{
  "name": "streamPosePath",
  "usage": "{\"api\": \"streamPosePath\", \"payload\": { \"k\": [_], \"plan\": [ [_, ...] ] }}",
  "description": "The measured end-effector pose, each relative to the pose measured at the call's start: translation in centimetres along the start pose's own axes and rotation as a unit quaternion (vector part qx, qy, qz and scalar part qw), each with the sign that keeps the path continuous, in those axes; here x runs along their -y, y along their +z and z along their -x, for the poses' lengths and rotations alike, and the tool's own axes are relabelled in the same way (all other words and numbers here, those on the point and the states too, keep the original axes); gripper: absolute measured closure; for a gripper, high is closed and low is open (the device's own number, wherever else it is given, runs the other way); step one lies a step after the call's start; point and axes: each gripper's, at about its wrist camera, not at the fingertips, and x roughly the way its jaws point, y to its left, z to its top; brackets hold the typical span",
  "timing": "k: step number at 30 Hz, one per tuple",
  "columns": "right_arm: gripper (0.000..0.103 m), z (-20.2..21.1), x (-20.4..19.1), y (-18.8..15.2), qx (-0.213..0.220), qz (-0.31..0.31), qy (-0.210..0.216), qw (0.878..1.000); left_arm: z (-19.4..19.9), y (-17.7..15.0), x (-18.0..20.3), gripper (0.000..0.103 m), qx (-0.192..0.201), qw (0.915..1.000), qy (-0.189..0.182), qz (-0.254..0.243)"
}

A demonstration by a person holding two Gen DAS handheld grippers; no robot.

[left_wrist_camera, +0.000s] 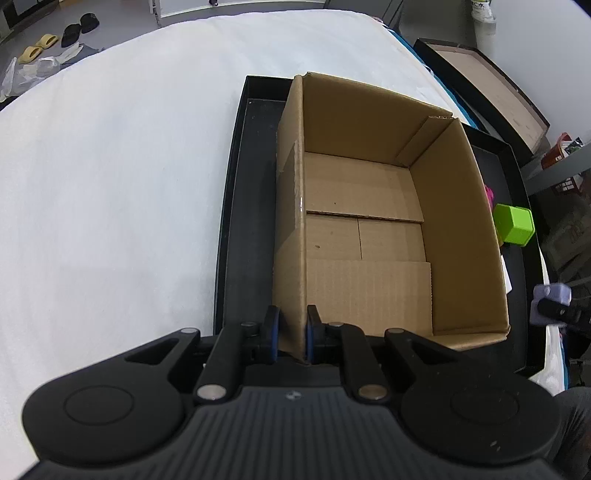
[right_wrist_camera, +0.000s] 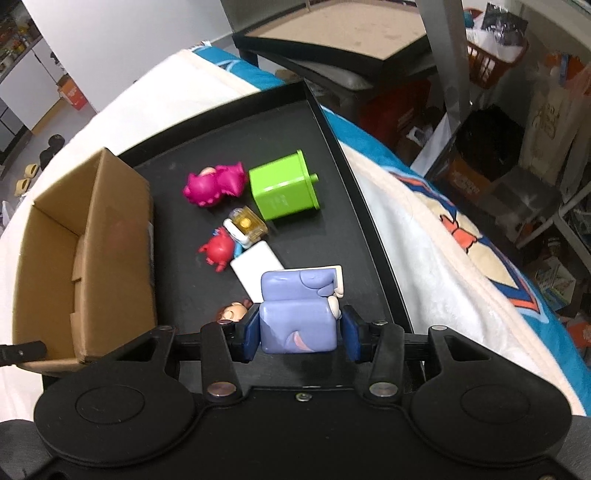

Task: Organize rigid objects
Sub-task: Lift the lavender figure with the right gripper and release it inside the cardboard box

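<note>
While clamped on cardboard box [left_wrist_camera: 369, 206] near-left wall, left gripper [left_wrist_camera: 292, 332] jaws pinched tight, pads on both faces of wall. Box open-topped, inside bare, long axis running away from left camera, sitting in black tray [left_wrist_camera: 243, 206] on white bedding [left_wrist_camera: 110, 184]. Right gripper [right_wrist_camera: 300, 330] narrowed onto lavender block toy [right_wrist_camera: 298, 314]; left pad touching its side, slight gap showing at right pad, toy up off tray floor, cream figure part at its right edge. Toy also visible at right edge of left view [left_wrist_camera: 550, 299]. Directly under and ahead of toy: white flat block [right_wrist_camera: 258, 271], small doll head [right_wrist_camera: 232, 312] just left of jaws. Further ahead, a tight cluster: red figure [right_wrist_camera: 216, 251], clear case with yellow centre [right_wrist_camera: 248, 223], magenta figure [right_wrist_camera: 216, 184], green cube container [right_wrist_camera: 282, 186] tipped on side, lid knob pointing right. Box just left of cluster in right view [right_wrist_camera: 88, 258], near wall between toy and box opening. Dark label strip on box outer wall, unreadable. Beyond tray: blue-and-orange printed blanket [right_wrist_camera: 461, 229], black-framed board [right_wrist_camera: 332, 33], slippers on floor [left_wrist_camera: 37, 48]. No readable writing anywhere.
</note>
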Motion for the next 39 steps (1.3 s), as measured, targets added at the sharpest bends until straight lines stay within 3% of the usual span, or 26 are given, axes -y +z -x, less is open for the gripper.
{"api": "streamPosePath", "payload": {
  "k": [21,39],
  "plan": [
    [0.060,4.2,-7.4,3.1,0.045,0.080,0.042,0.995,0.2,0.1,-1.3,0.088,0.002,0.9996,-0.026,0.009],
    [0.060,2.8,-15.3,5.3,0.044,0.154,0.076,0.984,-0.2,0.2,-1.9,0.087,0.000,0.9986,-0.049,0.022]
  ]
}}
